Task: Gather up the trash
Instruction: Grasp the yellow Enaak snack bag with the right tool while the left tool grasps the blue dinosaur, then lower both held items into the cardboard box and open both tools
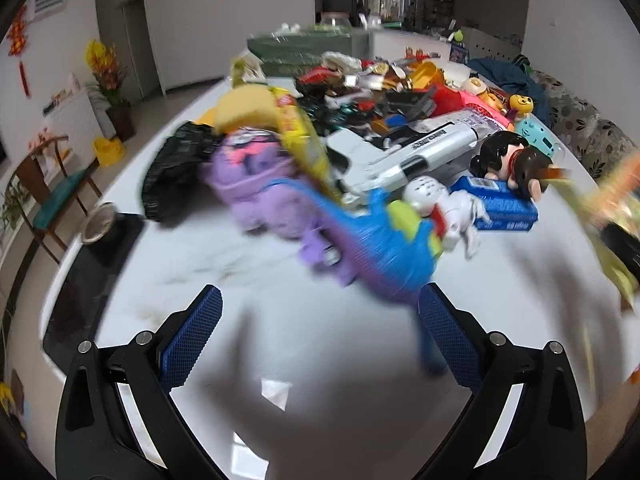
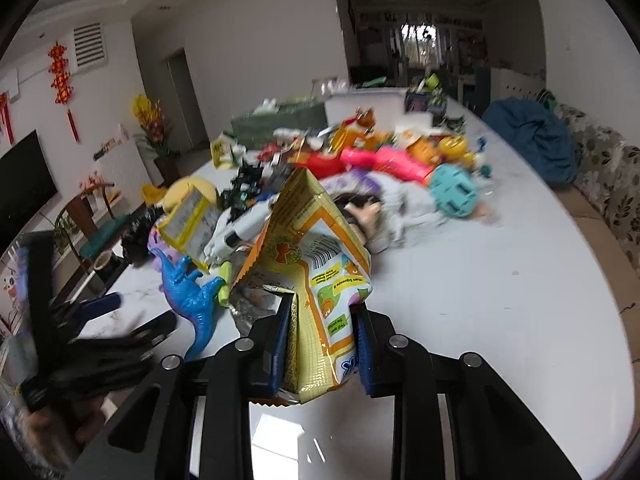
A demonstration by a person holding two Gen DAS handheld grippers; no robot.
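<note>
My right gripper (image 2: 322, 312) is shut on a yellow and orange snack wrapper (image 2: 316, 264) and holds it above the white table (image 2: 480, 300). The same wrapper shows blurred at the right edge of the left wrist view (image 1: 608, 216). My left gripper (image 1: 320, 312) is open and empty, low over the table (image 1: 280, 320), just in front of a blue and purple toy dinosaur (image 1: 380, 248). It also shows at the left of the right wrist view (image 2: 100, 312). A yellow snack bag (image 1: 298, 132) and a black crumpled bag (image 1: 176, 172) lie in the pile behind.
A heap of toys covers the table's middle: a white toy gun (image 1: 404, 152), a purple plush (image 1: 256, 184), a blue box (image 1: 500, 200), a doll head (image 1: 512, 160). A green box (image 1: 300, 48) stands at the back. A chair (image 1: 52, 196) is left, a sofa (image 2: 600, 184) right.
</note>
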